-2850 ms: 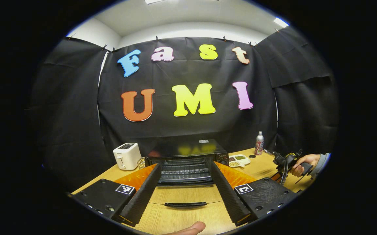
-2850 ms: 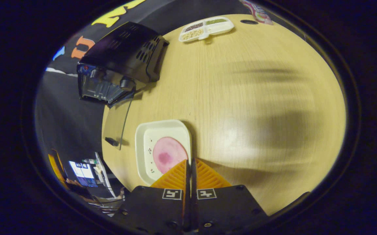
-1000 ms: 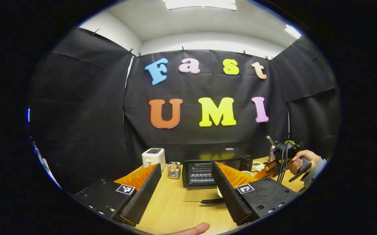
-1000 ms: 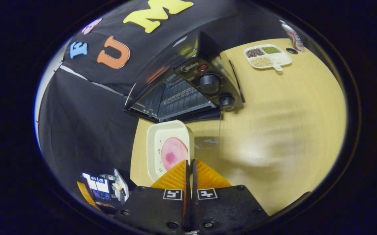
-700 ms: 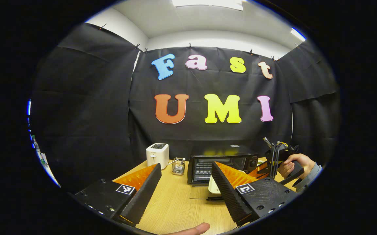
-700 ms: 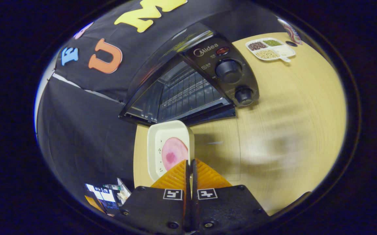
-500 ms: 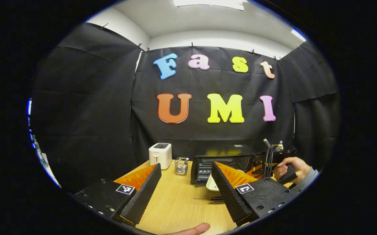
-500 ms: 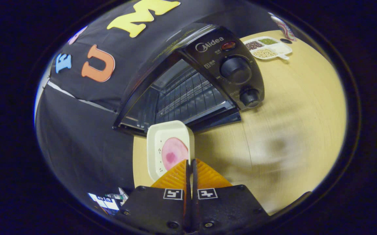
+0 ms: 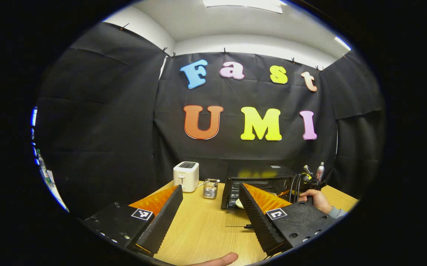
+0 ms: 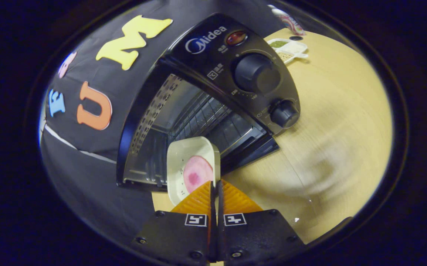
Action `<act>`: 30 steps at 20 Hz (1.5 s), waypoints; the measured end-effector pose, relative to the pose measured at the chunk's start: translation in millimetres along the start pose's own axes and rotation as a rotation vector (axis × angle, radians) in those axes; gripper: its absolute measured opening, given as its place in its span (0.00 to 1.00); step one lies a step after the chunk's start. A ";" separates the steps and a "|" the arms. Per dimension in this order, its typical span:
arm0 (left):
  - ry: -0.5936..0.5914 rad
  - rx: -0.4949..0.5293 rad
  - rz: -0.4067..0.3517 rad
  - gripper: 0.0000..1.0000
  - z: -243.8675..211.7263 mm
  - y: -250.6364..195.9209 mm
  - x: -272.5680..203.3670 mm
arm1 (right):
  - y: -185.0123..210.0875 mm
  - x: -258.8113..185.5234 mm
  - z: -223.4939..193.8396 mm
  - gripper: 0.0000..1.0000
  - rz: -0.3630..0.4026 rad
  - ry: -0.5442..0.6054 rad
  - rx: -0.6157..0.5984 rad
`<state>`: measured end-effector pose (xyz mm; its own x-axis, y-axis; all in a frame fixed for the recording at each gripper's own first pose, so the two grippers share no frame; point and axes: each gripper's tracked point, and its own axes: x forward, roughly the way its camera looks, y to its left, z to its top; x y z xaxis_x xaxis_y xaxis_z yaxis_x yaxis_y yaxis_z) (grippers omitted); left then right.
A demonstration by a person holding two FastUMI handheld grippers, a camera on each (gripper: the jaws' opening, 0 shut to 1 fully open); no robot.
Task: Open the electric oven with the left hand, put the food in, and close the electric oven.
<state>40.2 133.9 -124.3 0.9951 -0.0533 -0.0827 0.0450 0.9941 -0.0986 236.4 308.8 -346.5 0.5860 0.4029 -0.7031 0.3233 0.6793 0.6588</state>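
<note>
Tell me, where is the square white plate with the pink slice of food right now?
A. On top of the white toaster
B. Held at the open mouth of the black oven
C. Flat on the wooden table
B: the right gripper pinches the white plate's rim, its far edge at the black oven's open mouth.

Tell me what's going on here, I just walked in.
A person is loading a small electric oven on a wooden table. Its door is folded down open. The right claw is shut on the rim of a white tray carrying a pink slice of food, with the tray's far end at the oven's mouth. The left claw is open, holds nothing, and is back from the oven.
</note>
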 end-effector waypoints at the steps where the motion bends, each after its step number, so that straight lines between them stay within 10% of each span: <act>1: 0.005 -0.001 0.002 0.94 -1.7 1.2 -0.1 | 0.5 3.5 4.9 0.01 0.002 -0.036 0.031; 3: 0.009 -0.007 0.003 0.84 -2.2 1.0 -1.9 | 2.2 8.5 10.5 0.04 0.003 -0.097 0.099; 4: 0.015 -0.009 0.002 0.95 -3.6 0.7 -2.6 | 4.2 12.0 11.6 0.04 0.006 -0.117 0.124; 17: 0.054 -0.009 -0.017 0.95 -19.2 -6.7 2.5 | 33.3 41.7 17.7 0.07 0.058 -0.311 0.226; 30: 0.106 0.005 -0.012 0.95 -40.2 -12.5 12.4 | 32.8 20.6 41.2 0.07 0.037 -0.601 -0.089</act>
<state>48.5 117.0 -163.9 0.9798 -0.0749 -0.1857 0.0580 0.9938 -0.0949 289.7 314.1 -328.3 0.9208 0.0279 -0.3891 0.2469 0.7306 0.6366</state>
